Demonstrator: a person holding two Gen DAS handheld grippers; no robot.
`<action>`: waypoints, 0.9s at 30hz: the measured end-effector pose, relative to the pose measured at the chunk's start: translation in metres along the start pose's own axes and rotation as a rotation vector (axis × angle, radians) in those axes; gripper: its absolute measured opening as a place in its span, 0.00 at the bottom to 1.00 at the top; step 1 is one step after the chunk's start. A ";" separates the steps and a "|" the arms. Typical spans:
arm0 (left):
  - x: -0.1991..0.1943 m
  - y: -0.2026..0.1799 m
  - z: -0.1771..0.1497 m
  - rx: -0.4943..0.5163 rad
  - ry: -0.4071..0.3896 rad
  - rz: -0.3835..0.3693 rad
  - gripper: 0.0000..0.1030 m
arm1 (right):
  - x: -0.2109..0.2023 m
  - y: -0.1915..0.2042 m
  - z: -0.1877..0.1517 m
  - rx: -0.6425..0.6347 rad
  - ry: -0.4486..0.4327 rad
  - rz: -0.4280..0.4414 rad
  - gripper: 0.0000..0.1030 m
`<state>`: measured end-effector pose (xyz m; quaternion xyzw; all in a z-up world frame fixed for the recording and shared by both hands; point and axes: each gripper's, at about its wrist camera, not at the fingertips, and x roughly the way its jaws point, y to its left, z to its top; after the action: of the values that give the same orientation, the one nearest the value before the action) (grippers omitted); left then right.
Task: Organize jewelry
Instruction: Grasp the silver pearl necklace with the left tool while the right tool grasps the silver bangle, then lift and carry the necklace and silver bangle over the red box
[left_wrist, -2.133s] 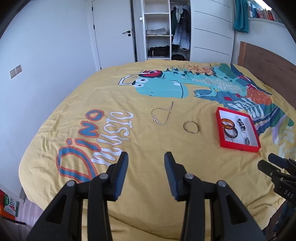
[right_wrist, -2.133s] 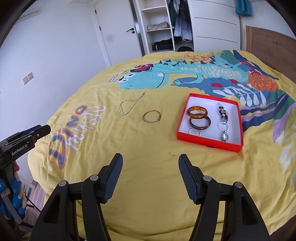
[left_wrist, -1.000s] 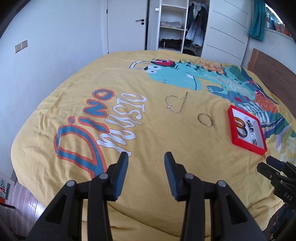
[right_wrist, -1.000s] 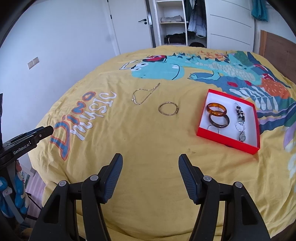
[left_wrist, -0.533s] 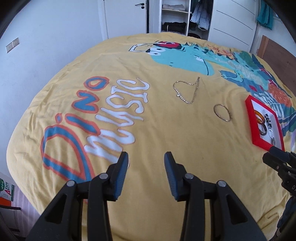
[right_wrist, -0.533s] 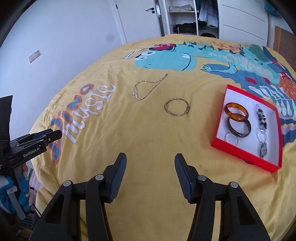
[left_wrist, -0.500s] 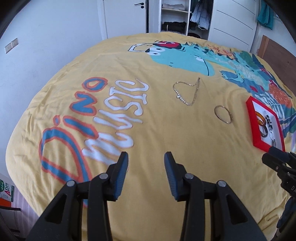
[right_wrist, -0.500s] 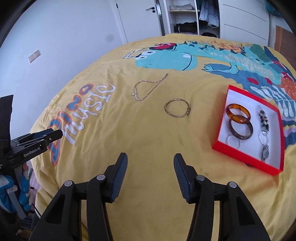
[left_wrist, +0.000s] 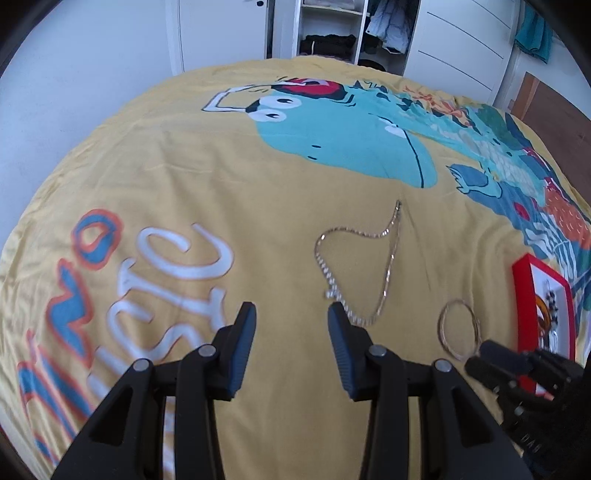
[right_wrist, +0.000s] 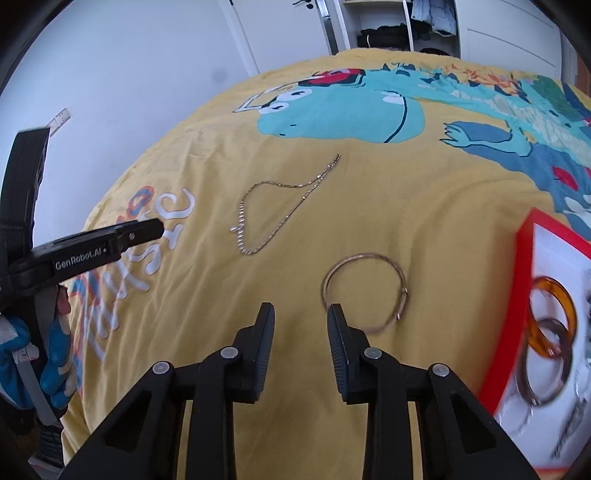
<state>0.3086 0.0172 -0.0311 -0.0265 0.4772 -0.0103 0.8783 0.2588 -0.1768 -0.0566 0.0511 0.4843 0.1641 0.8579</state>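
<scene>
A thin chain necklace (left_wrist: 354, 266) (right_wrist: 280, 206) lies in a loop on the yellow bedspread. My left gripper (left_wrist: 291, 314) hovers open just short of its near end, nothing between the fingers. A thin gold bangle (right_wrist: 365, 291) (left_wrist: 458, 328) lies to the right of the chain. My right gripper (right_wrist: 301, 314) is just left of the bangle's near edge; its jaws are closing with only bedspread between them. A red tray (right_wrist: 524, 295) (left_wrist: 521, 295) at the right holds an amber bangle (right_wrist: 554, 317), a brown bangle and other pieces.
The bedspread (left_wrist: 184, 177) with a blue dinosaur print and large lettering covers the whole bed. A white door, an open wardrobe (left_wrist: 332, 29) and a wooden headboard stand beyond it. A blue-gloved hand (right_wrist: 33, 358) holds the left gripper at the bed's left edge.
Both grippers have come forward and down toward the bed, so chain and bangle look much bigger and closer. The right gripper's fingers stand narrower than before; the left's gap is unchanged.
</scene>
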 end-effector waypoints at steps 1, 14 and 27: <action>0.009 -0.002 0.005 -0.006 0.008 -0.007 0.37 | 0.006 -0.002 0.001 0.003 0.008 0.001 0.28; 0.088 -0.005 0.023 -0.064 0.122 -0.079 0.37 | 0.052 -0.023 0.002 0.019 0.065 0.043 0.23; 0.108 -0.008 0.026 -0.041 0.093 -0.086 0.10 | 0.072 -0.021 0.011 0.045 0.042 0.133 0.10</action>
<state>0.3892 0.0050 -0.1071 -0.0647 0.5159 -0.0395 0.8533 0.3070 -0.1718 -0.1148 0.0991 0.5015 0.2107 0.8333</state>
